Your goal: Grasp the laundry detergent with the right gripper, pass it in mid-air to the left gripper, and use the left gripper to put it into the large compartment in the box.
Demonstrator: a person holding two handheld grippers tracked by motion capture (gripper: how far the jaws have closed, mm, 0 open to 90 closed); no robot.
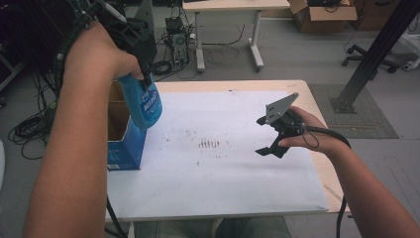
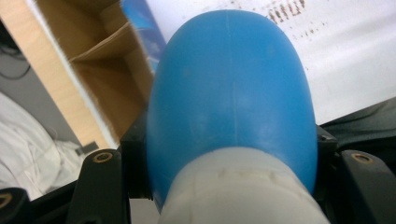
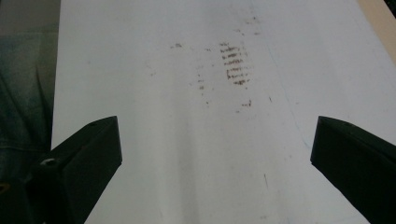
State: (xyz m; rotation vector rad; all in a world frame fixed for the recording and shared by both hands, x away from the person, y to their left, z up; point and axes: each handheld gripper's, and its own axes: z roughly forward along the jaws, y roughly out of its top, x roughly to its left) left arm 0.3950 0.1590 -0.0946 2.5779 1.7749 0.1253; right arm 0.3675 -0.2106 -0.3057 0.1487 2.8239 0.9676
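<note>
In the high view, a blue bottle (image 1: 142, 105) is being held clear of the table (image 1: 317, 106) by the left gripper (image 1: 143, 74), whose jaws are being kept clamped near its neck so that the body is hanging down over the open cardboard box (image 1: 121, 134) at the table's left edge; judging by that, it is being carried out of or into the box, which cannot be told. The right gripper (image 1: 265, 135) is being kept well apart over the white sheet (image 1: 223, 183), its jaws spread and holding nothing, probably waiting. Brown smudges (image 1: 209, 144) are lying between the two, flat and no obstacle. In the left gripper view, the bottle (image 2: 231, 93) is being squeezed from both sides just above its whitish collar (image 2: 238, 186), with the box's inner flaps (image 2: 100, 56) close beneath, the likeliest thing to be struck. In the right gripper view, the sheet (image 3: 154, 154) and smudges (image 3: 236, 65) are being faced by wide-open jaws.
</note>
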